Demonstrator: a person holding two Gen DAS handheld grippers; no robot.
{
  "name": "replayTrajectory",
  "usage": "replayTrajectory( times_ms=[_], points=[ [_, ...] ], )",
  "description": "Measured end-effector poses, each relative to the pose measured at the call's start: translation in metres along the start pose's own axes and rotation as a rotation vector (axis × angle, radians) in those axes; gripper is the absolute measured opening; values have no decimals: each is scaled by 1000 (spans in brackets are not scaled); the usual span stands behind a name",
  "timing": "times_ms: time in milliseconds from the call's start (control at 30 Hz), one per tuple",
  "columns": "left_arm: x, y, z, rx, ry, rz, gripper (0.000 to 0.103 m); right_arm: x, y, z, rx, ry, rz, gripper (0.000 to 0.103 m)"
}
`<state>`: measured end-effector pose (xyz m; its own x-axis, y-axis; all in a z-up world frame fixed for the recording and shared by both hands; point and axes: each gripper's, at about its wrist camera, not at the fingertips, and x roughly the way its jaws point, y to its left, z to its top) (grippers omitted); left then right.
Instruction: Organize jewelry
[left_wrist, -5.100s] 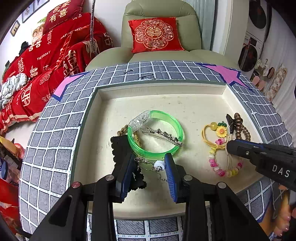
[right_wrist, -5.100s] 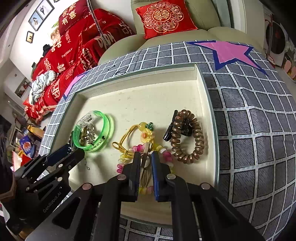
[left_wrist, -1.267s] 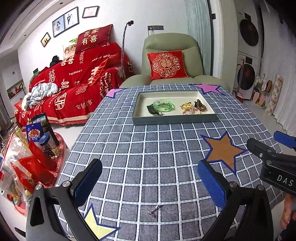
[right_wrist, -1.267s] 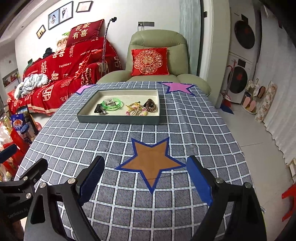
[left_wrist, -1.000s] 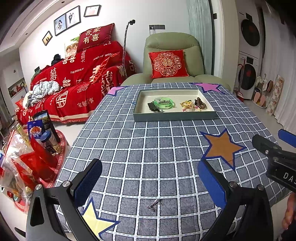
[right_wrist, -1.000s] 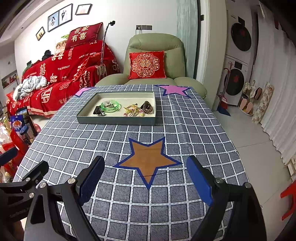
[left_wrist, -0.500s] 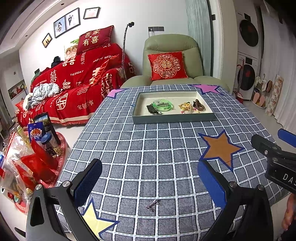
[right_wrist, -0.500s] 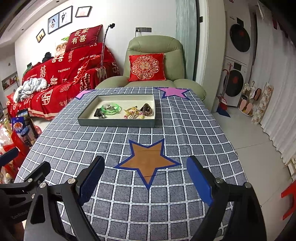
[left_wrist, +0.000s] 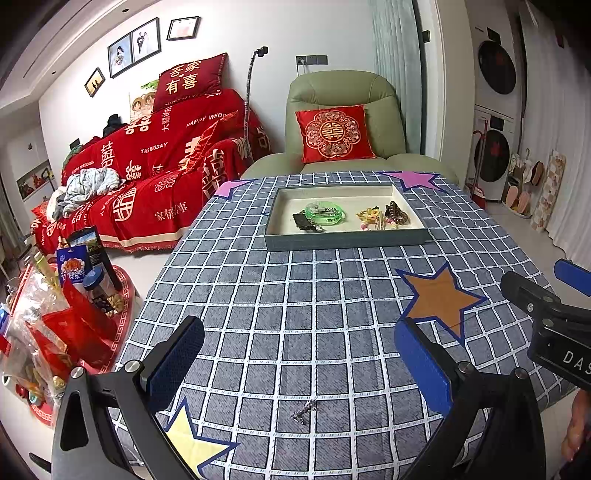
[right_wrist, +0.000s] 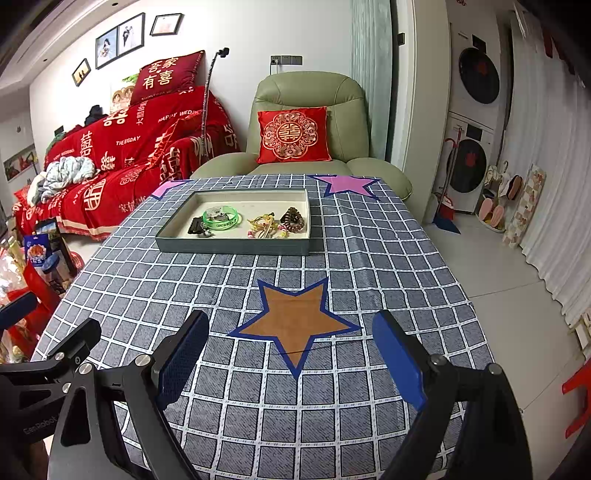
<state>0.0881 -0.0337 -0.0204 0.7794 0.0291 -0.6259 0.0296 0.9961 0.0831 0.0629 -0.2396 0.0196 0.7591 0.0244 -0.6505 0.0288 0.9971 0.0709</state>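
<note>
A grey tray (left_wrist: 343, 242) (right_wrist: 229, 246) stands at the far end of the checked tablecloth. Inside lie a green bangle (left_wrist: 325, 214) (right_wrist: 221, 218), a black clip (left_wrist: 301, 222) (right_wrist: 195, 224), yellow and pink bead bands (left_wrist: 371, 216) (right_wrist: 264, 225) and a brown coil hair tie (left_wrist: 397, 216) (right_wrist: 293, 219). A small metal piece (left_wrist: 304, 410) lies on the cloth near the front edge, just ahead of my left gripper (left_wrist: 299, 363). Both the left gripper and my right gripper (right_wrist: 291, 363) are wide open, empty and far back from the tray.
A green armchair (right_wrist: 310, 122) with a red cushion sits behind the table, and a red-covered sofa (left_wrist: 147, 173) is at the left. Bags and jars (left_wrist: 66, 306) crowd the floor on the left. Washing machines (right_wrist: 476, 122) stand at the right.
Five seconds ago both grippers were at the tray, the right shut among the bead bands. They have since pulled back to the near edge and opened wide. Nothing has shifted over the last second.
</note>
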Motion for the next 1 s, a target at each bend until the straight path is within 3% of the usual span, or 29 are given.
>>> replayTrajectory(
  times_ms=[1000],
  points=[
    [-1,-2,4,1,0,2,103,0,0,1,5,3,3,92]
  ],
)
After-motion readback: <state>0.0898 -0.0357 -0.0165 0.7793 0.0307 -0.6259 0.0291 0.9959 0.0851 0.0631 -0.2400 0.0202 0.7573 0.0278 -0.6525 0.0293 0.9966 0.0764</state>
